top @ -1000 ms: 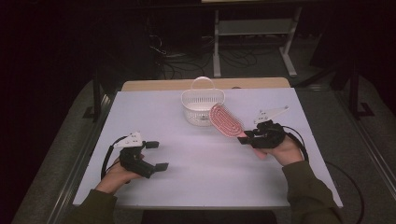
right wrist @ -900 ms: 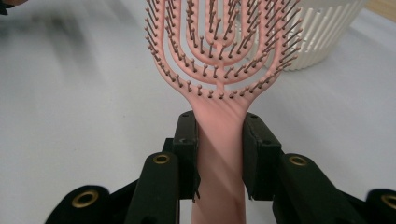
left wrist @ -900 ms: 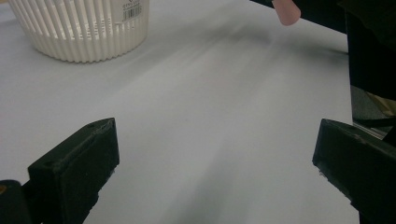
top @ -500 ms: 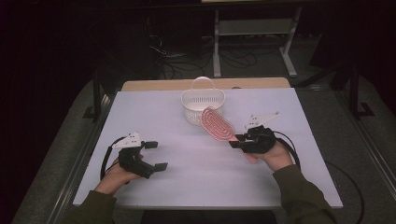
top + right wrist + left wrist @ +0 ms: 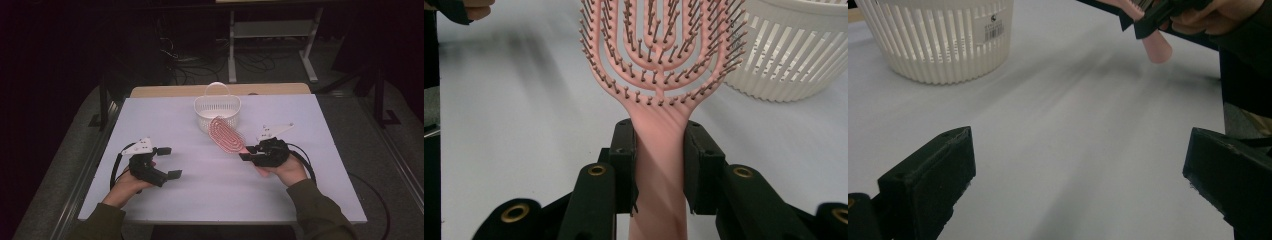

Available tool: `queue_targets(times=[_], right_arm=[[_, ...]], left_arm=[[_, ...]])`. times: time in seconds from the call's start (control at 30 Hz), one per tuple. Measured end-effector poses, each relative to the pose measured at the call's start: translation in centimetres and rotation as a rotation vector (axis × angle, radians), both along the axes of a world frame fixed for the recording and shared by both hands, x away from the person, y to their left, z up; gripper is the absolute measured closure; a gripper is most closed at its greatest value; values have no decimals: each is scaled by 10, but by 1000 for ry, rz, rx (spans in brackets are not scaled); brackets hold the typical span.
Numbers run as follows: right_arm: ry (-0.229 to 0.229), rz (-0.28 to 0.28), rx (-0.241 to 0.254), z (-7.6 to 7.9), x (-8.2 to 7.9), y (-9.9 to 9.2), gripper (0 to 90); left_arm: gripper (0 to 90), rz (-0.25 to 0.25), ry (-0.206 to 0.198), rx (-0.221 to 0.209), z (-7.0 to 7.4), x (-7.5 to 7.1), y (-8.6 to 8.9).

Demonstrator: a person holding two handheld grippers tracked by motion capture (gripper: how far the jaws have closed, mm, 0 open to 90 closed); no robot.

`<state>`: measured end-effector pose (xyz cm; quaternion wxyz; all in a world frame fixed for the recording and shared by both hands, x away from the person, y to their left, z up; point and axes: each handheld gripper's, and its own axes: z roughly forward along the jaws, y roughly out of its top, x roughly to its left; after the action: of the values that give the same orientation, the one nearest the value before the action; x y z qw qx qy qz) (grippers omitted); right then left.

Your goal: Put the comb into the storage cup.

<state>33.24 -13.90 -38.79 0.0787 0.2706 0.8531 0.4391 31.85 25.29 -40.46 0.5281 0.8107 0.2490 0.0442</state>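
The right tool (image 5: 246, 153) squeezed the pink brush (image 5: 659, 65) by its handle, up off the bench (image 5: 210, 200), the basket (image 5: 217, 107) just past it. The brush looked light and stiff, so the handle seemed the best place to hold. The left tool (image 5: 169, 162) sat wide open, holding nothing.

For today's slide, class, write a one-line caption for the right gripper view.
Right gripper clamps the pink hairbrush by its handle, bristles toward the camera, beside a white slatted basket.

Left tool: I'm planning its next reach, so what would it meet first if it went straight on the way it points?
The left tool, open, faces bare white table. Straight on the way looks free; the white basket sits left of that line, and the pink brush handle in the right tool hangs right of it. Depth is uncertain.
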Motion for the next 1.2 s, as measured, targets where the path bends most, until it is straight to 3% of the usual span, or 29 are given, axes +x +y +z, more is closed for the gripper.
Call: queue_targets(times=[0.2,0.57,1.0,1.2], right_arm=[[-6,-2,1,-1,2,1,691],[-13,-11,15,0,3,-1,690],[-19,-24,22,1,4,-4,690],[-28,-41,23,1,5,-5,691]], left_arm=[[0,-1,4,-19,4,7,-4],[0,-4,-9,-8,15,19,-23],[0,-40,-15,-25,25,33,-44],[0,-43,-5,-67,22,40,-50]])
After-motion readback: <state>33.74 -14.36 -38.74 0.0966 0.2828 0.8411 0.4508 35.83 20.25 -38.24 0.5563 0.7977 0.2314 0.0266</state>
